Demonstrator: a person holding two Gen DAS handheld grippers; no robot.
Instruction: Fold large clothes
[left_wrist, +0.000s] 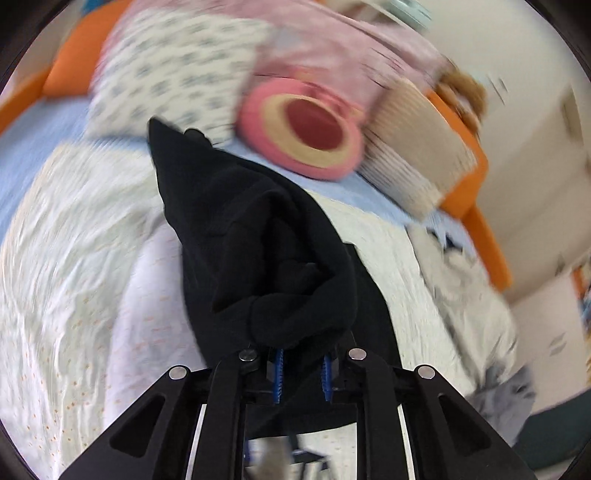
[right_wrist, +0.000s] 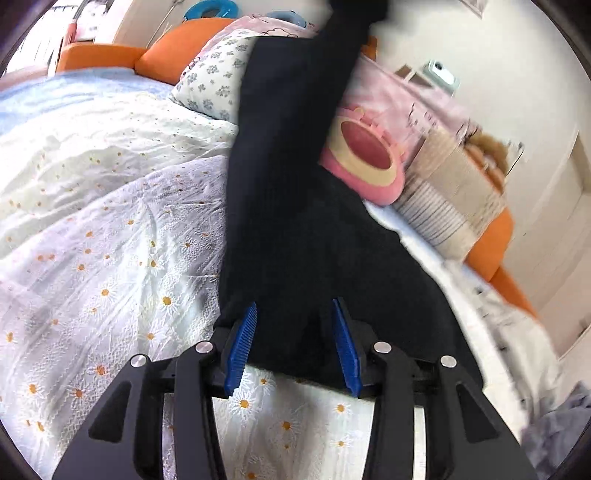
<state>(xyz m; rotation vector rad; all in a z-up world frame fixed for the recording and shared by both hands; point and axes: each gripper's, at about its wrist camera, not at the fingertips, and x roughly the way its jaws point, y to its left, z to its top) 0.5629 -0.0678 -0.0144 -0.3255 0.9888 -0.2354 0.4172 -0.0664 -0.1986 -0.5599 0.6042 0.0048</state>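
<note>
A black garment hangs bunched from my left gripper, whose blue pads are shut on its thick fold, above a white daisy-print bedspread. In the right wrist view the same black garment stretches up and away toward the top of the frame. My right gripper is open, its blue pads spread on either side of the garment's lower edge, just over the bedspread.
A pink round cushion, a flower-print pillow, a pink blanket and a beige ribbed cushion lie at the bed's head. The orange bed frame runs along the right. Grey-blue clothing lies at lower right.
</note>
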